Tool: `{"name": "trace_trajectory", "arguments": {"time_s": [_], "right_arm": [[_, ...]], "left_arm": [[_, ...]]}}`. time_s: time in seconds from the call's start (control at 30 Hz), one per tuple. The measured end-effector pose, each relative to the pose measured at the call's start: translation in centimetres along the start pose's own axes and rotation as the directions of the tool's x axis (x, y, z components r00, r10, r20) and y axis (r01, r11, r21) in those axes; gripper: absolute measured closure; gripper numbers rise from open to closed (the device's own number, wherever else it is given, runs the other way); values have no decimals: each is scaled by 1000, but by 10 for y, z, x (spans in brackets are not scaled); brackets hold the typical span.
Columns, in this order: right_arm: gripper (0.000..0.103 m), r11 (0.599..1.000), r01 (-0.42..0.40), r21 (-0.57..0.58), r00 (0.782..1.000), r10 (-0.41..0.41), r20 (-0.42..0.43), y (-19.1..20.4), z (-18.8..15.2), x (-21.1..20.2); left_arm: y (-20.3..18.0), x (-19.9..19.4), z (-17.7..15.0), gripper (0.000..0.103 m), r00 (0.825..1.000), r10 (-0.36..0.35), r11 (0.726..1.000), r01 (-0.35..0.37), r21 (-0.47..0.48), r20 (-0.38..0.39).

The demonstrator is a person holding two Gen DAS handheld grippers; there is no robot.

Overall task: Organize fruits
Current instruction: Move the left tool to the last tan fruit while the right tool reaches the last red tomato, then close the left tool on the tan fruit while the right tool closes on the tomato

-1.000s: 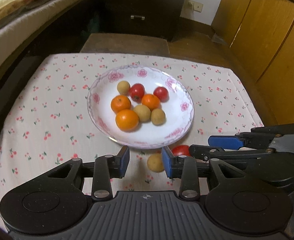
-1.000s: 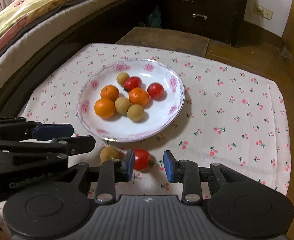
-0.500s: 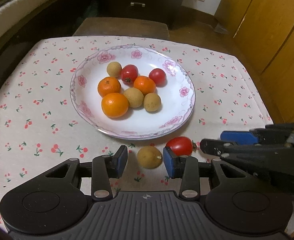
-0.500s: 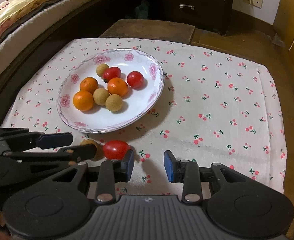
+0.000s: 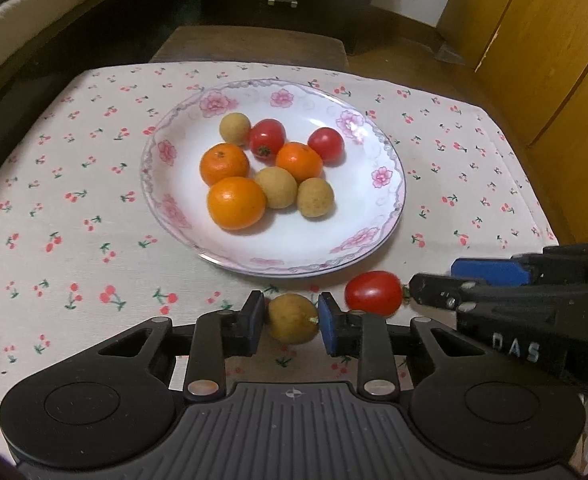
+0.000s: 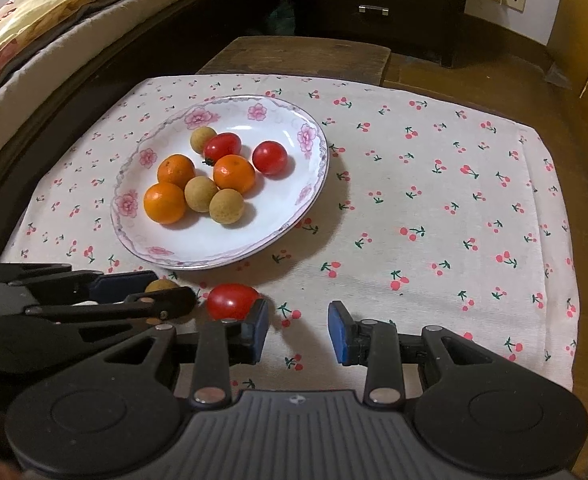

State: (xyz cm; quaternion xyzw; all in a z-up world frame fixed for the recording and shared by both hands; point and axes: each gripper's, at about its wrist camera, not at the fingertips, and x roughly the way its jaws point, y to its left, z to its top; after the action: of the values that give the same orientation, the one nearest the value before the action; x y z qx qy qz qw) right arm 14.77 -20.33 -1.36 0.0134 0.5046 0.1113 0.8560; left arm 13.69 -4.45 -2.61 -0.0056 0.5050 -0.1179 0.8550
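Observation:
A white floral plate (image 5: 378, 216) (image 6: 314, 184) holds several oranges, tan longans and red tomatoes. A loose tan longan (image 5: 293, 318) lies on the cloth in front of the plate, between the pads of my left gripper (image 5: 291, 320); the jaws stand close around it, a thin gap still showing on each side. It shows partly hidden in the right wrist view (image 6: 160, 285). A loose red tomato (image 5: 373, 292) (image 6: 232, 301) lies just right of it. My right gripper (image 6: 298, 332) is open and empty, its left pad beside the tomato.
The table carries a cherry-print cloth (image 6: 434, 208). A bed (image 6: 34, 28) runs along the left, a dark dresser (image 6: 374, 0) stands behind, wooden cabinets (image 5: 542, 52) on the right. A brown stool (image 5: 250, 46) sits beyond the table's far edge.
My left gripper has moved forward and down over the loose longan and narrowed around it. My right gripper has drifted right, so the tomato now sits left of its jaws.

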Motion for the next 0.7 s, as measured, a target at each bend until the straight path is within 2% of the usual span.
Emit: {"name": "trace_trajectory", "arguments": {"time_s": [0.33,0.57,0.7], "right_arm": [[67,1000,-21,-23,1000,21,6,9,6,3],[46,999,-33,-31,999,34,6,15,10,9],[46,999,-45,-29,999,45,14,18,13,10]], "left_arm": [[11,-15,-12,66,1000,4,1000,-4,16,-15],[17,-11,-14,65,999,3,1000,-3,10,-33],[19,-12,-14,65,1000,-3,1000,3,10,-31]]}}
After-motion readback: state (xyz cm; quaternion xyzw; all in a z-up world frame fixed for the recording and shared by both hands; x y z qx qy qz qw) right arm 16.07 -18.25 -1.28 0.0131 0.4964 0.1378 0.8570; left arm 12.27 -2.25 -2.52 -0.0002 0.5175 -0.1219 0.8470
